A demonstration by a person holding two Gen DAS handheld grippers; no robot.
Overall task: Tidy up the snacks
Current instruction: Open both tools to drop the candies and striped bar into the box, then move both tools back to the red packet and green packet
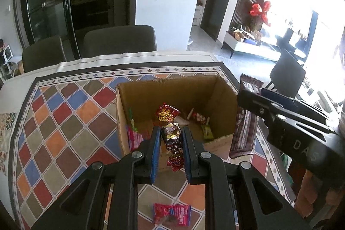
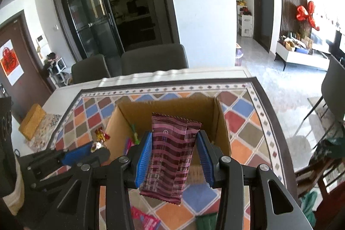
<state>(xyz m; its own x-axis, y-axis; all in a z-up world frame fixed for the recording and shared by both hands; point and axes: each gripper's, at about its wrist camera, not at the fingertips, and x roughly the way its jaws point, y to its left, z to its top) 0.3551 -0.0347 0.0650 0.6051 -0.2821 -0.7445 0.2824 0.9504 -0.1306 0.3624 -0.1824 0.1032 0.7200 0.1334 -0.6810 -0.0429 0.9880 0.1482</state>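
Note:
An open cardboard box (image 1: 138,87) stands on the patterned tablecloth and holds several wrapped snacks, among them a red-gold foil candy (image 1: 167,112). My left gripper (image 1: 171,139) is shut on a foil-wrapped candy (image 1: 171,133) and holds it over the box's near edge. My right gripper (image 2: 174,143) is shut on a maroon striped snack bar (image 2: 170,156) and holds it upright above the box (image 2: 163,107). The bar also shows in the left wrist view (image 1: 244,124), just right of the box. The left gripper shows in the right wrist view (image 2: 94,149), with foil candy at its tip.
A pink snack packet (image 1: 172,216) lies on the tablecloth (image 1: 64,122) near me. It shows in the right wrist view (image 2: 144,219), beside a green packet (image 2: 206,221). Two grey chairs (image 1: 120,40) stand behind the table. A yellow box (image 2: 32,121) sits at the left.

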